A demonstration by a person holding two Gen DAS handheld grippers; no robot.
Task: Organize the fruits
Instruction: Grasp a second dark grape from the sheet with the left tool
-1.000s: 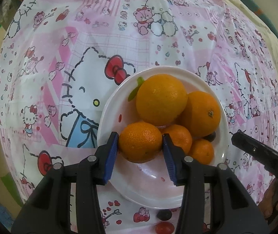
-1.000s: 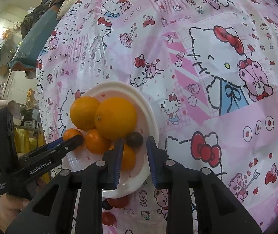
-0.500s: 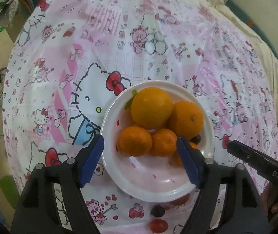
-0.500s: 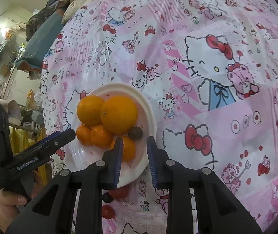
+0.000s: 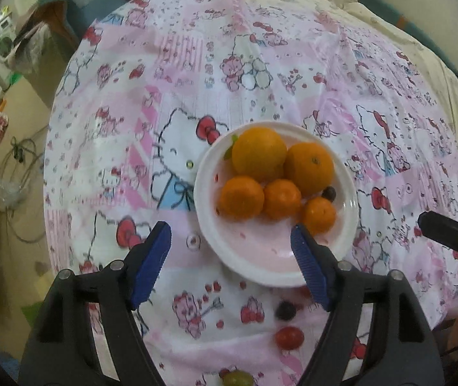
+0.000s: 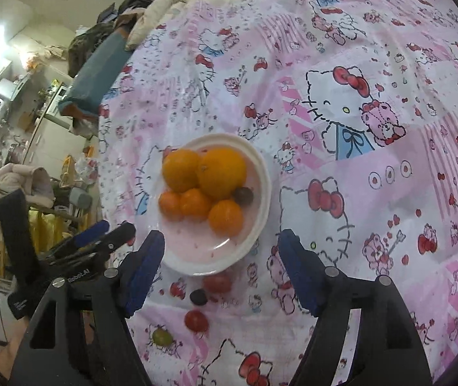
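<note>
A white plate on the pink cartoon-print cloth holds several oranges, two large and three small, plus a dark grape. My left gripper hovers above the plate's near rim, open and holding nothing. In the right wrist view the same plate lies ahead, and my right gripper stands over its near edge with its jaws opening and nothing between them. On the cloth in front of the plate lie a dark grape, two red cherry tomatoes and a green grape.
The cloth covers a round table whose edge drops off at the left. A beige quilt is heaped at the far side. Cluttered shelves and appliances stand beyond the left edge. One finger of the right gripper shows at the right of the left wrist view.
The left jaws let go of a small orange, which now rests on the plate, and spread wide. The right jaws went from nearly shut to wide. Both grippers rose and drew back from the plate.
</note>
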